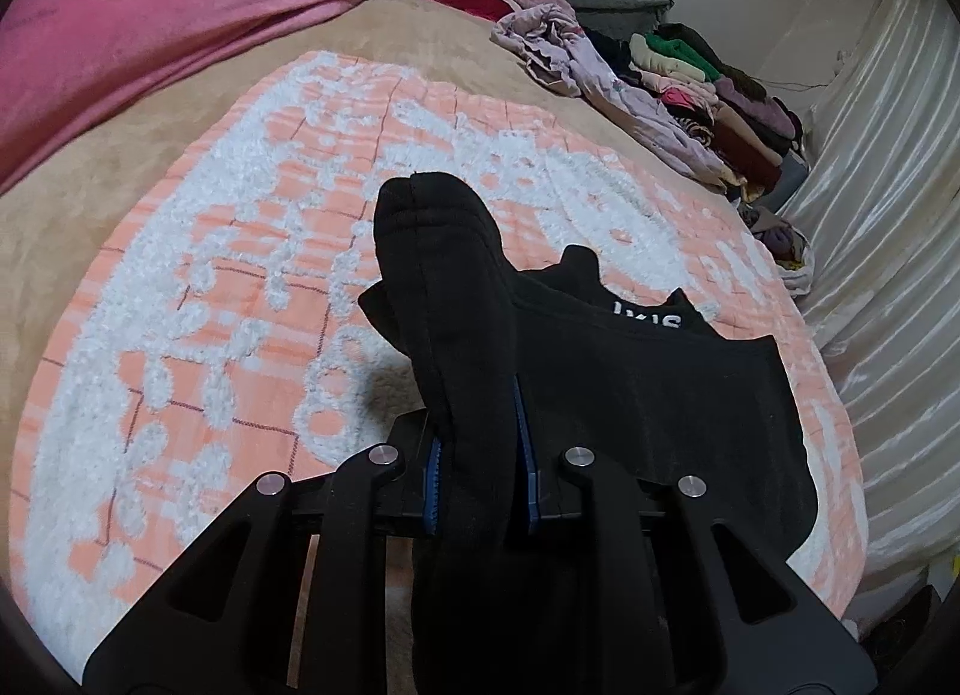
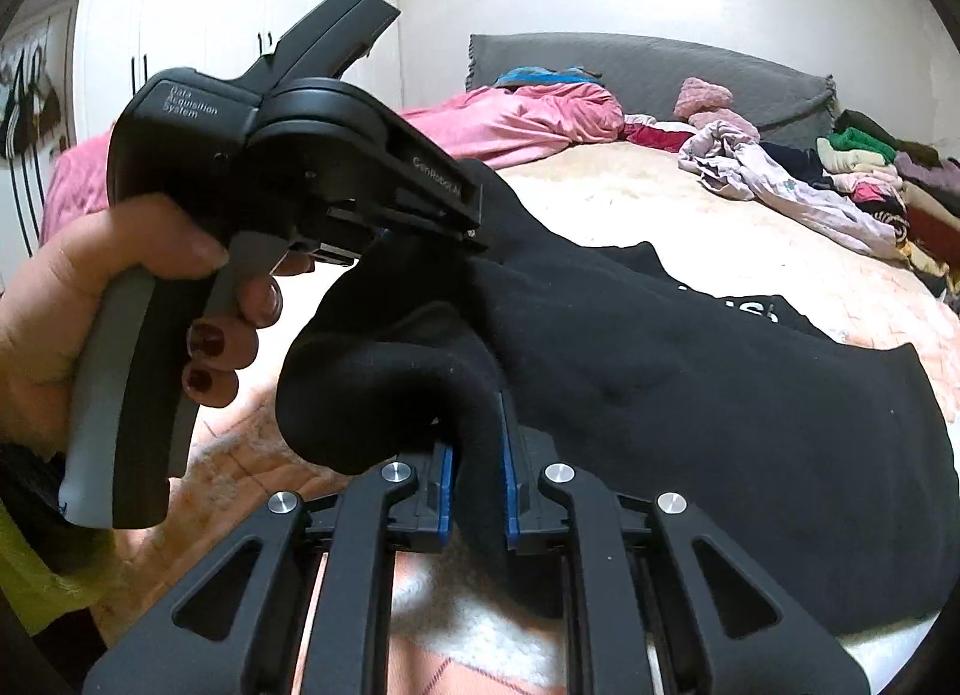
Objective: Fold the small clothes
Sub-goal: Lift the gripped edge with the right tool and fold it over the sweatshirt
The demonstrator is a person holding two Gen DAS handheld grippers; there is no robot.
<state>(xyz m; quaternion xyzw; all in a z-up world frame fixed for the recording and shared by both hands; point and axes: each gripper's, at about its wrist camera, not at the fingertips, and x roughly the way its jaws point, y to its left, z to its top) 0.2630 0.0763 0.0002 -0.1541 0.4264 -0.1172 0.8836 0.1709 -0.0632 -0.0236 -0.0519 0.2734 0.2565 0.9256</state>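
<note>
While bunched, soft black garment [image 1: 630, 395], both grippers clamped.

My blue-padded fingers [image 1: 433, 479] pinch a black garment [image 1: 630, 395] with white lettering, over a peach-and-white tufted quilt [image 1: 210, 275]; a pink blanket [image 1: 150, 23] beyond.

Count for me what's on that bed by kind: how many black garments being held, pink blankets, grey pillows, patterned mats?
Black garment, clamped by the left gripper and the right gripper: 1
Pink blanket: 1
Grey pillow: 1
Orange-and-white mat: 1
Piles of mixed clothes, too jumbled to count singly: 1
Total: 5
</note>
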